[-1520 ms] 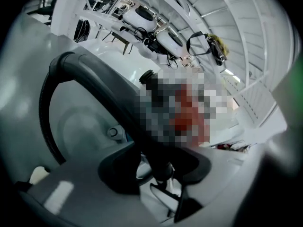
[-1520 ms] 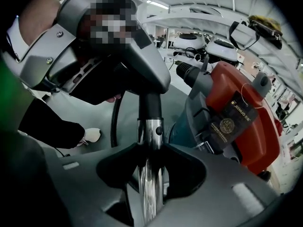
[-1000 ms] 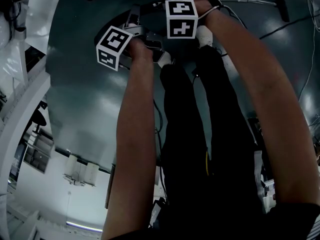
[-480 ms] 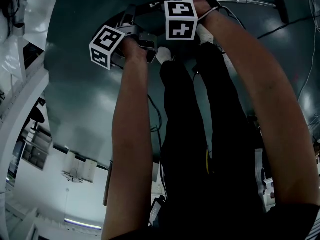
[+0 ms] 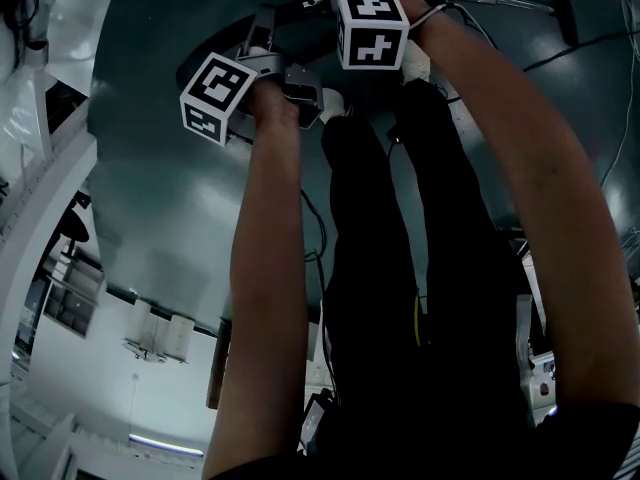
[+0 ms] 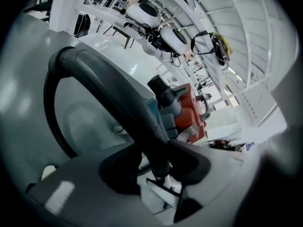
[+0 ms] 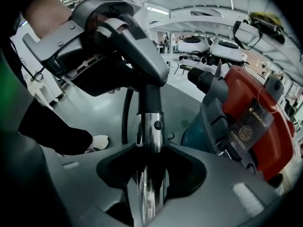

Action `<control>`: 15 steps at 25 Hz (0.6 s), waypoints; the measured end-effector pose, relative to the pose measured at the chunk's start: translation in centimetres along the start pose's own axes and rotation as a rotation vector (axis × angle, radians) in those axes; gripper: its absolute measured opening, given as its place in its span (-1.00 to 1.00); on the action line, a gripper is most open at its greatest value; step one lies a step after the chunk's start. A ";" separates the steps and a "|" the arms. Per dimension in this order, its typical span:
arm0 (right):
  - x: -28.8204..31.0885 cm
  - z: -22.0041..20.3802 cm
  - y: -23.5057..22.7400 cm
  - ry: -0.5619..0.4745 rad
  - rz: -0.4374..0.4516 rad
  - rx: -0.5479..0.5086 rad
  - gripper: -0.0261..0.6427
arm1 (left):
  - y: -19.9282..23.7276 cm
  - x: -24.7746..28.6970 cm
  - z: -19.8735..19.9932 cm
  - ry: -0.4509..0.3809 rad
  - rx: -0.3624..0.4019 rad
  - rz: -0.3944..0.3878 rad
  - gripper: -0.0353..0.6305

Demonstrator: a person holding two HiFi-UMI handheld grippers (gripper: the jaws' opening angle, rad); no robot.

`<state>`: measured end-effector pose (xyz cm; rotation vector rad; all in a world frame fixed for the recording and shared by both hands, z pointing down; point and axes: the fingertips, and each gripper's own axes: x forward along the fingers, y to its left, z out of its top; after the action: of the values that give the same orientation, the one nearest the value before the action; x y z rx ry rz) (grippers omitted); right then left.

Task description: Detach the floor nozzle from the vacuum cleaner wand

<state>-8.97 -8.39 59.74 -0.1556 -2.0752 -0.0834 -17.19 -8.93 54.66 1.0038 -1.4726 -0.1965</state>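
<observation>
Chrome steel wand tube (image 7: 150, 126) sits clamped betw. the jaws of the right gripper (image 7: 150, 167). The left gripper (image 6: 158, 162) is closed round the dark grey curved plastic handle (image 6: 109, 86) further up. Long axis runs handle to tube, twd the right gripper's camera. No view shows the floor nozzle; prob. at the tube's far end, so right hand nearer. Red-and-teal vacuum body (image 7: 251, 108) crowds one side; bare grey floor (image 5: 160, 218) gives room on the other.
</observation>
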 end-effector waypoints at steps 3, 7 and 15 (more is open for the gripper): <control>-0.1 0.1 -0.3 0.002 -0.002 -0.004 -0.44 | -0.4 0.0 0.1 -0.007 0.012 -0.036 -0.34; -0.2 0.1 -0.4 -0.007 -0.020 -0.002 -0.44 | -0.6 0.7 0.3 -0.009 -0.009 -0.052 -0.32; -0.4 -0.3 0.0 0.000 -0.014 0.004 -0.44 | -0.5 0.9 -0.1 -0.090 -0.155 0.000 -0.42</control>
<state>-8.54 -8.49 59.52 -0.1388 -2.0760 -0.0878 -16.76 -9.76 54.98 0.8792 -1.5141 -0.3545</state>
